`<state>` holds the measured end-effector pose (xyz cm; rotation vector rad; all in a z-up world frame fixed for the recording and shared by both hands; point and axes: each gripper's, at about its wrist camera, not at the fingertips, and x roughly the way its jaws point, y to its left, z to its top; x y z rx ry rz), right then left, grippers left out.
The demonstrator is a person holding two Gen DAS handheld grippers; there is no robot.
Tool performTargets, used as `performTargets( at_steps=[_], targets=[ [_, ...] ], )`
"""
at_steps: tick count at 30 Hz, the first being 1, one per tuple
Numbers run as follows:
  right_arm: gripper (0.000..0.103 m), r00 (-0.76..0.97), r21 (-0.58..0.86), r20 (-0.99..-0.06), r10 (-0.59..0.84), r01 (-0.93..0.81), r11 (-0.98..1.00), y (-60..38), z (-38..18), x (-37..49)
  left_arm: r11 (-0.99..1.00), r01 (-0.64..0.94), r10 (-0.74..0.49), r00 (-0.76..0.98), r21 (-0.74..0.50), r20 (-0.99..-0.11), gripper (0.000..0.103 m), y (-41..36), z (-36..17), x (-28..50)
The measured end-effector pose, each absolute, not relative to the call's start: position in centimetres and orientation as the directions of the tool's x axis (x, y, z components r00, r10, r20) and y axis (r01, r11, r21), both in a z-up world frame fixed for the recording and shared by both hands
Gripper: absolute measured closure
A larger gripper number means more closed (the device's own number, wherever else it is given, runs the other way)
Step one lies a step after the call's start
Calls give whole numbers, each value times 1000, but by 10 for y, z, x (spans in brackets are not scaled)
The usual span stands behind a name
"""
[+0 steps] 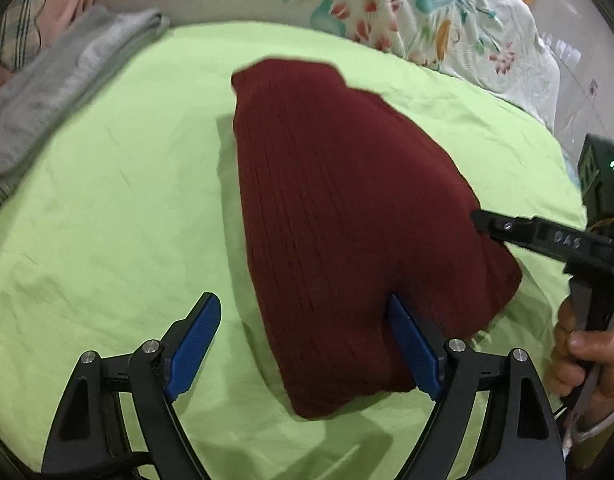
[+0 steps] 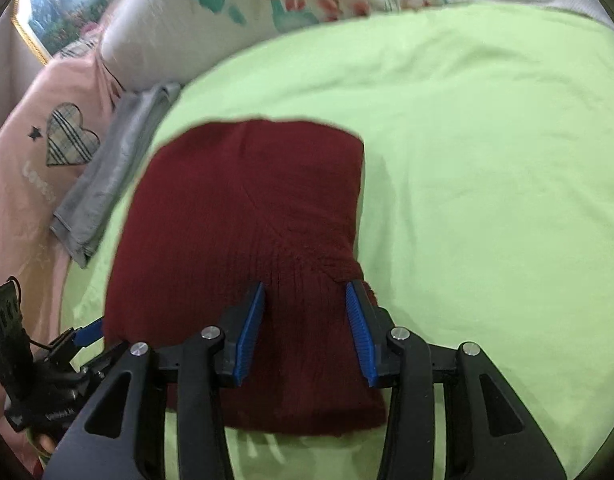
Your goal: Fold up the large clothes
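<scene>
A dark red ribbed knit garment [image 1: 347, 208] lies folded into a thick bundle on the green bedsheet [image 1: 107, 220]; it also shows in the right wrist view [image 2: 243, 220]. My left gripper [image 1: 303, 316] is open, its right finger against the bundle's near edge. My right gripper [image 2: 305, 304] is open, its blue pads over the bundle's near right corner. In the left wrist view the right gripper [image 1: 483, 216] reaches the bundle's right side.
A folded grey garment [image 1: 67, 80] lies at the sheet's far left, also in the right wrist view [image 2: 111, 176]. A floral pillow [image 1: 387, 0] and a pink pillow with a plaid heart [image 2: 39, 152] border the bed. Bare green sheet [image 2: 487, 200] lies right of the bundle.
</scene>
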<state>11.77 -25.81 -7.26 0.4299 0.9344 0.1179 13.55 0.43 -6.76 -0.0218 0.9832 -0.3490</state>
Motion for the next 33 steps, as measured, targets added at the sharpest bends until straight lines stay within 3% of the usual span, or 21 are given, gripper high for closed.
performTargets(
  at_steps=[3, 12, 16, 19, 21, 23, 24, 26, 29, 33],
  targets=[
    [57, 612, 426, -736, 289, 86, 901, -259, -70, 112, 943, 266, -311, 494, -200, -812, 16, 8, -68, 138],
    [56, 651, 445, -699, 295, 73, 892, -263, -51, 106, 956, 268, -251, 521, -123, -816, 16, 1, -62, 132],
    [38, 642, 483, -697, 318, 93, 870, -275, -55, 131, 957, 265, -247, 521, -120, -817, 16, 2, -63, 129],
    [38, 610, 557, -691, 388, 108, 823, -279, -70, 155, 958, 264, -242, 522, -115, -818, 16, 1, -63, 130],
    [50, 583, 577, -688, 432, 79, 813, -272, -76, 166, 958, 264, -239, 522, -111, -819, 16, 1, -62, 130],
    [83, 612, 530, -689, 389, 59, 846, -263, -62, 163, 959, 263, -231, 526, -101, -818, 16, 0, -61, 129],
    [89, 634, 518, -676, 374, 48, 854, -261, -54, 159, 960, 264, -225, 532, -92, -816, 16, -1, -60, 128],
    [89, 675, 527, -643, 362, 47, 849, -262, -43, 149, 962, 264, -211, 545, -73, -812, 16, -1, -59, 127],
    [87, 631, 493, -700, 335, 88, 865, -261, -59, 158, 963, 262, -203, 543, -65, -815, 11, -3, -64, 130],
    [64, 614, 521, -712, 341, 137, 842, -269, -71, 157, 962, 255, -224, 534, -98, -815, 11, 3, -62, 131]
  ],
)
